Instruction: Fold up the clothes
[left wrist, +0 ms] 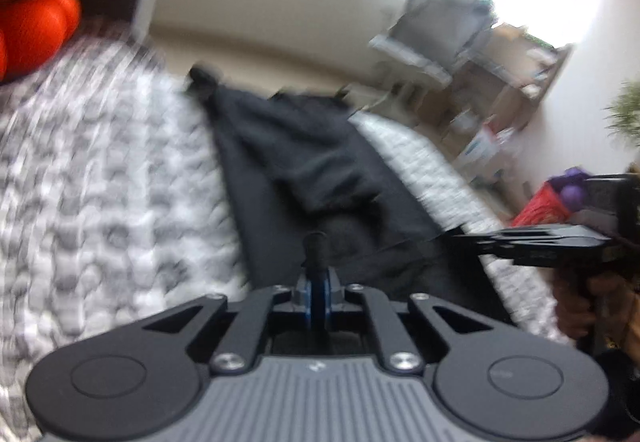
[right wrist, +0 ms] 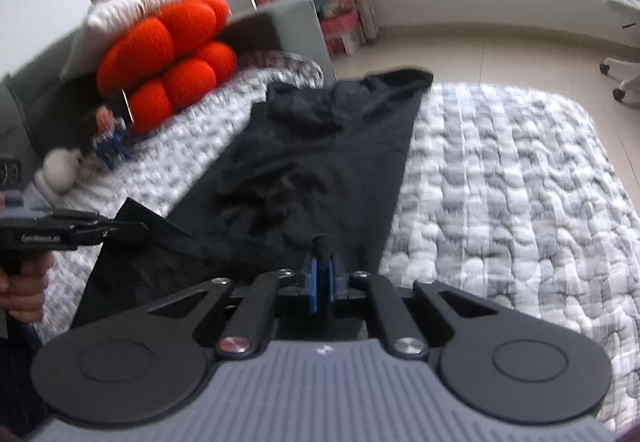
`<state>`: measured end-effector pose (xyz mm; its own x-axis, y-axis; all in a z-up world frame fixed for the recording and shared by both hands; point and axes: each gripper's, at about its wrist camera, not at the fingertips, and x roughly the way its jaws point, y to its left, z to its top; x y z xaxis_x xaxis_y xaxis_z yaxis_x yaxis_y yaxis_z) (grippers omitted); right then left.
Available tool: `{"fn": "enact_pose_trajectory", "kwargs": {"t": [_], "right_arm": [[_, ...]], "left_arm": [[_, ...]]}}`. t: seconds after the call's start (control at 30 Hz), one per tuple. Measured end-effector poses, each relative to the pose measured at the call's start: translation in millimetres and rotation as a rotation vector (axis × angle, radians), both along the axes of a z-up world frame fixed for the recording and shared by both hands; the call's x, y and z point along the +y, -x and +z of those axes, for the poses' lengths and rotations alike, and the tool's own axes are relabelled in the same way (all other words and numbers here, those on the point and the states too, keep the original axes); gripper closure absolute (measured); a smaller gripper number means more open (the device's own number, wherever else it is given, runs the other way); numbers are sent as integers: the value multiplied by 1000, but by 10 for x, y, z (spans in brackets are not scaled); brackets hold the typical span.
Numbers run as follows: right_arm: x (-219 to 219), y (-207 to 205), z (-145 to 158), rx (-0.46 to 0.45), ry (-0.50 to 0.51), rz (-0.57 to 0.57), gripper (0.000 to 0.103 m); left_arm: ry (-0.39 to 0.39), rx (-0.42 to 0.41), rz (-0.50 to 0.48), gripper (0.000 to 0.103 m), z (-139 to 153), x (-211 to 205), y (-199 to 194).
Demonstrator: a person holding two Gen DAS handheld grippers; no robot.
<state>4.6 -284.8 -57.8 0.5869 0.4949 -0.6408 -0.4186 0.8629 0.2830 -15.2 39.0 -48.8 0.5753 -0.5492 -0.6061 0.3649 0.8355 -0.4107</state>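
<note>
Both grippers (left wrist: 316, 242) (right wrist: 321, 244) pinching black garment's (right wrist: 320, 145) near hem

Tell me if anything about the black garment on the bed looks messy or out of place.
The black garment lies lengthwise on the quilt, but its upper layer is bunched and wrinkled along the middle rather than flat. Both the left gripper and right gripper are shut on its near edge. Nothing looks damaged.

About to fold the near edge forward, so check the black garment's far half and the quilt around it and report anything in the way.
Nothing visible blocks the fold. Both the left gripper and right gripper are shut on the black garment's near edge. The orange cushion and small doll sit off to the side on the quilt, clear of the cloth.
</note>
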Motion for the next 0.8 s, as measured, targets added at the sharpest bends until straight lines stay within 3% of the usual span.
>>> {"fn": "enact_pose_trajectory", "kwargs": {"t": [0.1,0.17,0.27,0.3,0.33,0.37,0.47,0.67,0.8], "right_arm": [[-16,-22,-22,28,2,-6,87],[-44,-28,-21,44,-25,-8,86],[-20,-18,-32,42,-12,6,85],[0,-11,-35,37,-1,12,85],[0,5,-15,23,-6,13,86],[-4,25,10,5,-15,14,96],[-18,83,88,-47,-43,16,98],[-90,169,273,-147,-123,-8,98],[-125,84,390,-179,-154,-27,98]], "left_arm": [[12,48,14,83,-60,21,-64],[32,30,-2,80,-41,30,-41],[4,14,-22,81,-41,-27,-26],[-6,5,-25,88,-34,-40,-18],[-16,-4,-27,92,-28,-53,-11],[-26,-13,-29,96,-22,-66,-3],[-37,-44,-29,99,23,-51,39],[58,-180,-30,99,263,77,190],[85,-205,-23,99,388,99,-8]]}}
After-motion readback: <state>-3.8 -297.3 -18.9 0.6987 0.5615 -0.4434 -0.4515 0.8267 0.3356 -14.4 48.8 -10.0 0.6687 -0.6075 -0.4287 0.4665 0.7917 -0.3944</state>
